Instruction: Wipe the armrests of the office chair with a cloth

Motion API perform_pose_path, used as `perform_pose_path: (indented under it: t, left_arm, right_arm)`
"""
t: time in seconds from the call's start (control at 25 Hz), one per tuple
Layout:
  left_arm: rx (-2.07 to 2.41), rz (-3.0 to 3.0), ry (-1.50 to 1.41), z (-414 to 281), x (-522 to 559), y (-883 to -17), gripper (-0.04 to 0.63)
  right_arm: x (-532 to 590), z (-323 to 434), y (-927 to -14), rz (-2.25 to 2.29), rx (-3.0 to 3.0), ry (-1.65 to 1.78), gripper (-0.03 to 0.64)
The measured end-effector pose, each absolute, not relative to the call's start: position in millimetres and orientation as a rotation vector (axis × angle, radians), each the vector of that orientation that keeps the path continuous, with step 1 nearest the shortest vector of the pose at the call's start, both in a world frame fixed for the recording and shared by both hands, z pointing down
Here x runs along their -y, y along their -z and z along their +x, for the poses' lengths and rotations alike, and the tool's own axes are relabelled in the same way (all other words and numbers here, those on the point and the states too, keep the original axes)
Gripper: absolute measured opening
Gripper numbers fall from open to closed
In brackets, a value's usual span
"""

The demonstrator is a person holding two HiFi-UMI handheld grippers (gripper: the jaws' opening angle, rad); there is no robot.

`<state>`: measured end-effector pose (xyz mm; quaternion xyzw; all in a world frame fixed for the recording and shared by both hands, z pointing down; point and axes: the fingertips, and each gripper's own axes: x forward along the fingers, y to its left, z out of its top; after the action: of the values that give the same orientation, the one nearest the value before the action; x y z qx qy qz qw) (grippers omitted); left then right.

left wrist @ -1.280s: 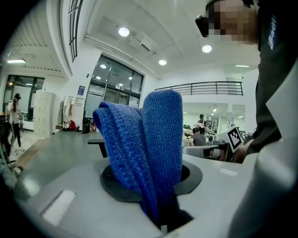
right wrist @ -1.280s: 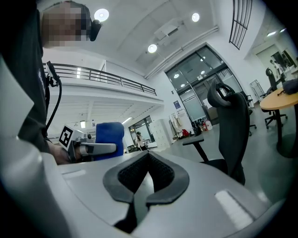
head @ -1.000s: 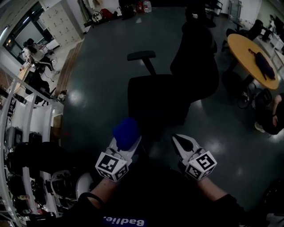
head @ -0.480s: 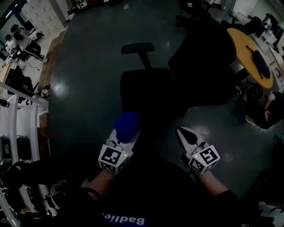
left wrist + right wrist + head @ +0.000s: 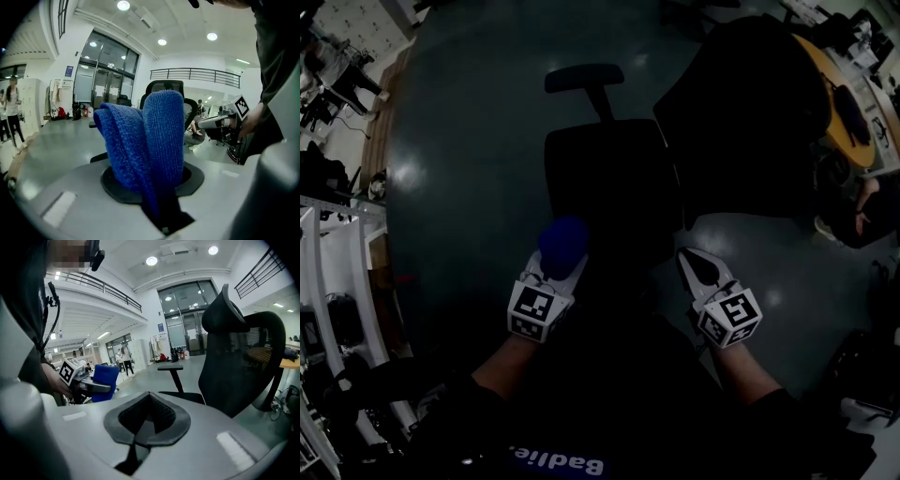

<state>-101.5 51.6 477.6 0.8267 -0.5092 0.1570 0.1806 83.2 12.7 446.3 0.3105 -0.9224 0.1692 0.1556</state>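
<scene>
1. Left gripper – clamped on a folded blue terry cloth. The cloth is held low by its fold, and most of it stands free above the jaws.
2. Right gripper – jaws are brought together with nothing between them. It is held level with the left one, apart from it, just short of the seat edge.
3. Black office chair – placed directly ahead on the grey floor. The seat is nearest and the backrest is turned off to the right.
4. One black padded armrest on its post is seen beyond the seat, well apart from the cloth. No contact is made yet, so wiping is judged not started. A second armrest cannot be made out.
5. Risks:
   - The cloth could be dragged out of the jaws if pressed hard along the pad, as only the fold is gripped.
   - The chair could swivel or roll under sideways push, as nothing steadies it.
   - The unseen armrest could be skipped.
</scene>
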Motion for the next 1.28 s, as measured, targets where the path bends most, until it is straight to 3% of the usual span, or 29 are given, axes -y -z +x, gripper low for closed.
perform_pose_path:
  t: [0.76, 1.28]
  left_arm:
    - [1.481, 2.053, -0.924, -93, -35, -581, 0.141]
    - [1.48, 1.997, -1.144, -89, -31, -588, 0.137]
  right_arm:
    - [8, 116, -582, 0.6, 2.448, -0.453, 0.003]
    - [2, 107, -606, 0.47, 2.486, -0.454, 0.005]
